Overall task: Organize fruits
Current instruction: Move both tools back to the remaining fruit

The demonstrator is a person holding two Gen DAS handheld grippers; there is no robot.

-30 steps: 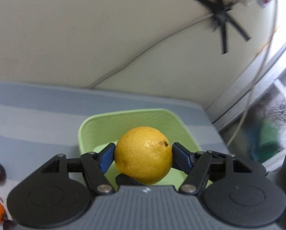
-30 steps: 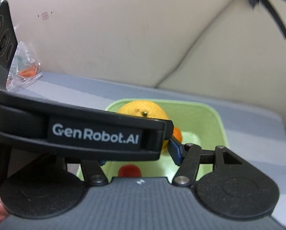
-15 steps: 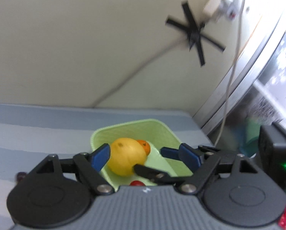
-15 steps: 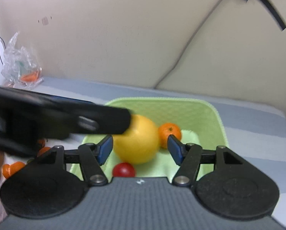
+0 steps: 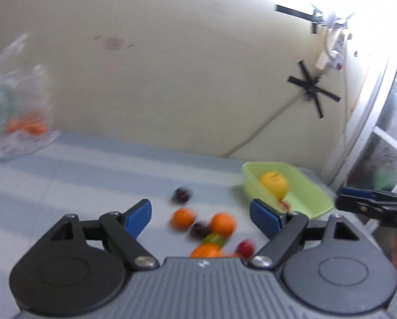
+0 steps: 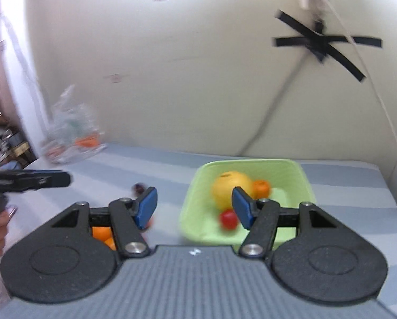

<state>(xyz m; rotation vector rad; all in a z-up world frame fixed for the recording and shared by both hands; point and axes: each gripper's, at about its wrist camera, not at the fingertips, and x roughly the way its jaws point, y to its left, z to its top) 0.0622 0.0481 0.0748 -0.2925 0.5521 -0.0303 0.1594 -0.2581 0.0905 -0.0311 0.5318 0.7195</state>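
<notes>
Left claw (image 5: 199, 211) is hanging wide open w/ nothing in it, over loose fruits (image 5: 209, 226) lying on the striped table (image 5: 92, 175). Right claw (image 6: 194, 207) is also gaping open, empty, at the green basket (image 6: 302, 175). Big yellow citrus (image 6: 231, 190) is sitting in the basket w/ a small orange (image 6: 261, 187) and a red fruit (image 6: 228, 219).

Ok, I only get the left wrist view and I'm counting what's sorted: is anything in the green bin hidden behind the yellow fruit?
Observer: Yes, a small orange sits in the green bin, tucked against the far right side of the yellow fruit.
Operator: And is the right gripper carrying anything?
Observer: No, the right gripper is open and empty, hovering near the bin's front edge.
</notes>
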